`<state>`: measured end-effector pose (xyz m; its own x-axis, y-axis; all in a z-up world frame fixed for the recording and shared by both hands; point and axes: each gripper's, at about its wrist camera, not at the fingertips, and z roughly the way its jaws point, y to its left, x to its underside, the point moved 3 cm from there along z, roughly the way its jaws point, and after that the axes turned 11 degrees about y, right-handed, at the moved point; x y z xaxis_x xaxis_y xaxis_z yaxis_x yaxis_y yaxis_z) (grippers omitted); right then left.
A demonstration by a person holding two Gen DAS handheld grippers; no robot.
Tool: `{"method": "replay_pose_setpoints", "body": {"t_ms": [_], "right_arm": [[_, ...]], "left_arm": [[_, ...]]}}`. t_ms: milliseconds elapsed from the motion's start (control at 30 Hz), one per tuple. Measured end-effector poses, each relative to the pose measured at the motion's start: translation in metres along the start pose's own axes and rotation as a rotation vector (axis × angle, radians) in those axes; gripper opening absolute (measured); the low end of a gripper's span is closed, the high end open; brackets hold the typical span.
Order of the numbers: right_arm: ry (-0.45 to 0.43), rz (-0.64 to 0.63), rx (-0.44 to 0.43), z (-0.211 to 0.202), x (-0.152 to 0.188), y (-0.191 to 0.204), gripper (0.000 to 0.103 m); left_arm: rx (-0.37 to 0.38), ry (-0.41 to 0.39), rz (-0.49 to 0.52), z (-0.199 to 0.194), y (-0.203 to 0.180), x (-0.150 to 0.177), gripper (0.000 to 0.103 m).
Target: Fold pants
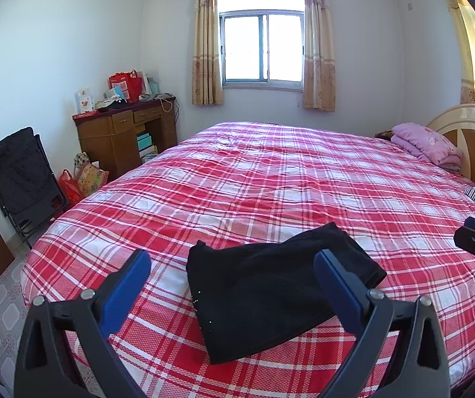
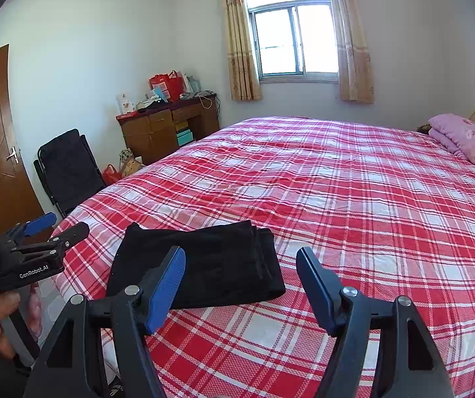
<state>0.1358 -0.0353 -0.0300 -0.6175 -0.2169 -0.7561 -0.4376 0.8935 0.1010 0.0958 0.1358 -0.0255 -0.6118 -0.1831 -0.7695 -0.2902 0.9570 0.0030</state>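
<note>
- Nearest the lens, the left tool (image 1: 232, 277) hangs released, its 2 blue fingers (image 1: 128, 290) standing wide and clear of the cloth.
- Likewise the right tool (image 2: 240, 285) is released and grasps nothing.
- Black pants (image 1: 270, 295) lie in a compact folded bundle on the plaid bed (image 1: 303, 182), at its near edge, toward the left corner; the fold looks essentially done.
- Risk: a finger brushing the stacked layers (image 2: 260, 258) on the bundle's right side could drag them apart, since loose fabric shifts easily.
- Risk: the bundle sits near the bed's near edge, so a push toward the camera could slide it off.
- Room: the bed's far and right stretches lie open; a pink quilt (image 1: 426, 144) sits well apart at the far right.
</note>
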Motion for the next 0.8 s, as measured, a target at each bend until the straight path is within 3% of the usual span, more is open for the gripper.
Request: {"method": "replay_pose_setpoints", "body": {"t_ms": [800], "right_arm": [[-0.001, -0.004, -0.001, 0.0005, 0.0012, 0.0014, 0.071]], "left_arm": [[0.006, 0.015, 0.021, 0.0040, -0.0062, 0.0013, 0.101]]}}
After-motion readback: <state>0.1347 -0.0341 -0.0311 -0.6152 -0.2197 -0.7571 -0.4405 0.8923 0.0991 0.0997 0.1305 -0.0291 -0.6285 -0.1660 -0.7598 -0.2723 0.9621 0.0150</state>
